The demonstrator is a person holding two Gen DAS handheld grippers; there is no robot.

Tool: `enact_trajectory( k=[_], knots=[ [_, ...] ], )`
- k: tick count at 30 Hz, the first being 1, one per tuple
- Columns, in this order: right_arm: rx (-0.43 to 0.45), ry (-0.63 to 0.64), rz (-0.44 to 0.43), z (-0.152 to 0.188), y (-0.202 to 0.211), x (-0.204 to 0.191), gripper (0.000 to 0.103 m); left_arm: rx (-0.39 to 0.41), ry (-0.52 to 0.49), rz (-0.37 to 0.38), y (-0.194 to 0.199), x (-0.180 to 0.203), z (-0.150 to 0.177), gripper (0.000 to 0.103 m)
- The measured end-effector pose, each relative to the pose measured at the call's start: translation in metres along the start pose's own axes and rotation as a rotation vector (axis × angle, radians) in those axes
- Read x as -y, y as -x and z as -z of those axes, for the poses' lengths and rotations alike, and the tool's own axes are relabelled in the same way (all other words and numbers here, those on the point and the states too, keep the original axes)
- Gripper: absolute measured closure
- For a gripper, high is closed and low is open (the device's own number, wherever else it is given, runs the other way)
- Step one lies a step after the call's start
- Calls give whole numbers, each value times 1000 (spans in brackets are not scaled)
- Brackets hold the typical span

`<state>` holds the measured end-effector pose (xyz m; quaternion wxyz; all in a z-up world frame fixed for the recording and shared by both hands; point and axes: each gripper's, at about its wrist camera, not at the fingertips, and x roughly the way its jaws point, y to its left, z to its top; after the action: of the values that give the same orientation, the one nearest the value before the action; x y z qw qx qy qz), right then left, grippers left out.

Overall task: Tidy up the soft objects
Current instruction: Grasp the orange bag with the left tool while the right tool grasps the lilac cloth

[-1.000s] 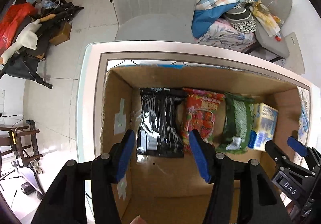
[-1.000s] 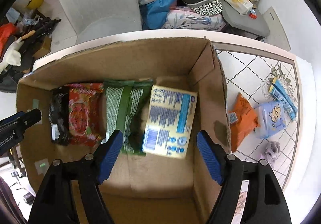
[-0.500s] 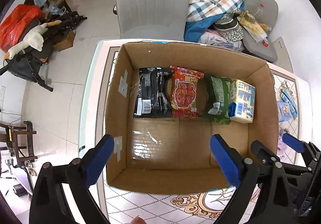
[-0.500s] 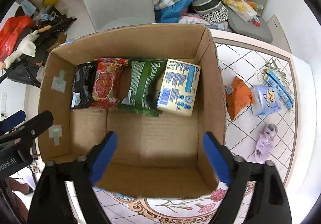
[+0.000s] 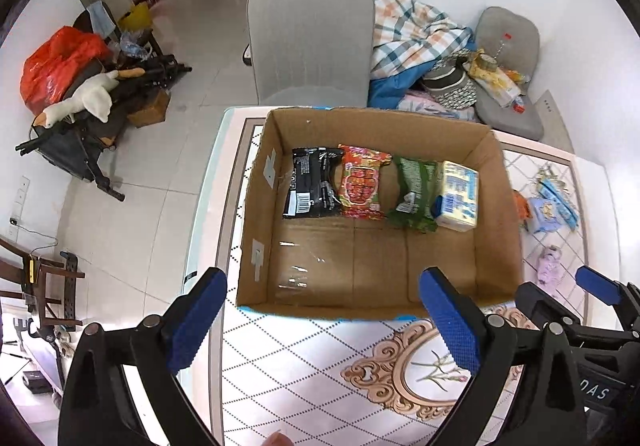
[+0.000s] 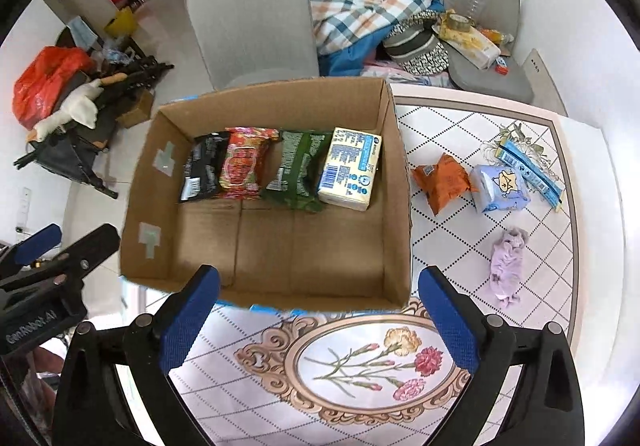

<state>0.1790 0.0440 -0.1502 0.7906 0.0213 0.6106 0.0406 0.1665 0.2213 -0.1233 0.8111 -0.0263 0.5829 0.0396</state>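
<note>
Both our left gripper [image 5: 324, 320] and right gripper [image 6: 318, 320] gape wide, holding nothing, above the patterned table [image 6: 360, 362]. Ahead sits the cardboard box [image 6: 396, 206] with four packets; right of it lie the orange packet [image 6: 440, 182], blue tissue pack [image 6: 500, 188] and purple cloth [image 6: 506, 266]. Beyond stands a grey chair [image 6: 248, 18].

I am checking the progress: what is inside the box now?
The box holds a row of four: black pack, red pack, green pack, yellow pack. Anything beneath them is hidden.

"GenRobot.AI" on left gripper [image 6: 40, 254]
</note>
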Motion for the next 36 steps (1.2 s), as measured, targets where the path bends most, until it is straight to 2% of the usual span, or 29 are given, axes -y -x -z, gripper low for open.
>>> enact_trajectory(
  k=[9,13,16,19,22,26,28,30,32,34,36],
  knots=[
    [4,-16,-94,24,30,12,2,41,-7,13,32,18,7,4],
    [1,-72,-88,24,31,48,2,61,-109,-11,33,57,-2,4],
    [-14,-152,-35,22,24,95,2,60,-242,-17,21,105,-12,4],
    [-46,-255,33,22,6,161,2,51,-388,-18,-1,167,-27,4],
    [-104,-323,94,21,-22,212,2,28,-555,-52,-34,232,-37,4],
    [-220,-413,60,21,-82,270,2,-28,-772,-132,-90,309,-51,4],
    [-266,-439,44,21,-108,284,2,-82,-843,-131,-115,332,-55,4],
    [-298,-452,17,19,-131,292,5,-130,-931,-176,-146,355,-59,4],
    [-331,-455,12,18,-149,299,8,-193,-1004,-185,-177,373,-62,4],
    [-348,-463,-6,19,-159,304,11,-262,-1032,-187,-204,382,-65,4],
    [-367,-470,-19,18,-170,309,22,-323,-1039,-164,-227,388,-69,5]
  ],
)
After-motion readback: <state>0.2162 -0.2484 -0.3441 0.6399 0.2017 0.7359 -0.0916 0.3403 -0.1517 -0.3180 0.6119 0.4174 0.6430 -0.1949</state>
